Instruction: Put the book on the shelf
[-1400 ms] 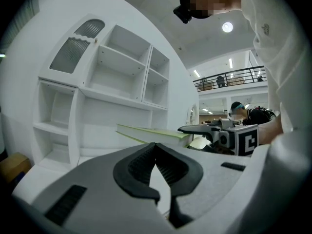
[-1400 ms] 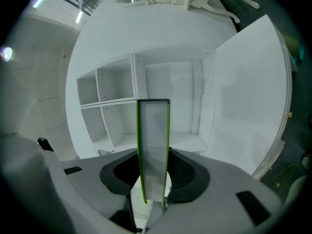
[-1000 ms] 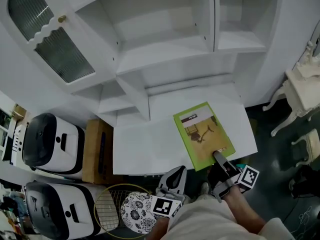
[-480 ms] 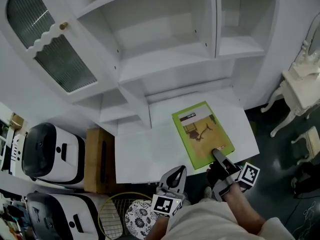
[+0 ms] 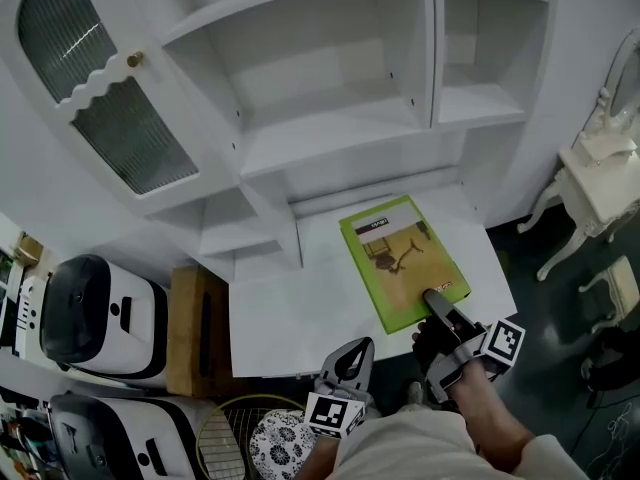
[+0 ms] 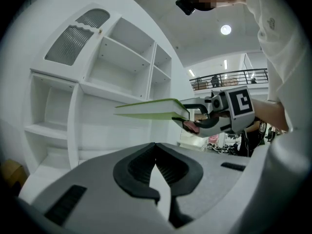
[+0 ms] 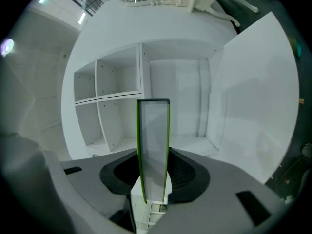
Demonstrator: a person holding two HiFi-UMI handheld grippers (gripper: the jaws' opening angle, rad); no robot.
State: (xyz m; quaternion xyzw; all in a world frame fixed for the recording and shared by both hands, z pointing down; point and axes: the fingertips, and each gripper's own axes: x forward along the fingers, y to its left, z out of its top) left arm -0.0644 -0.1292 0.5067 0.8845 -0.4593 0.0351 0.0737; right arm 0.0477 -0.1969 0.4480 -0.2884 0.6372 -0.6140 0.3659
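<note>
Book [image 5: 400, 258] clamped by its near edge in right tool [image 5: 435, 303], held flat ahead of it, facing white shelf unit [image 5: 330, 133]. Left tool [image 5: 352, 356] closed, empty, beside right tool.

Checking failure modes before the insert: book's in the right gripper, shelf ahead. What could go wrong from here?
1. The right gripper pinches the book only at its near edge, so the long overhang could sag or twist out.
2. The left gripper is shut, empty and low, giving no support.
3. The book's far edge might catch a shelf board or the upright divider going in.
</note>
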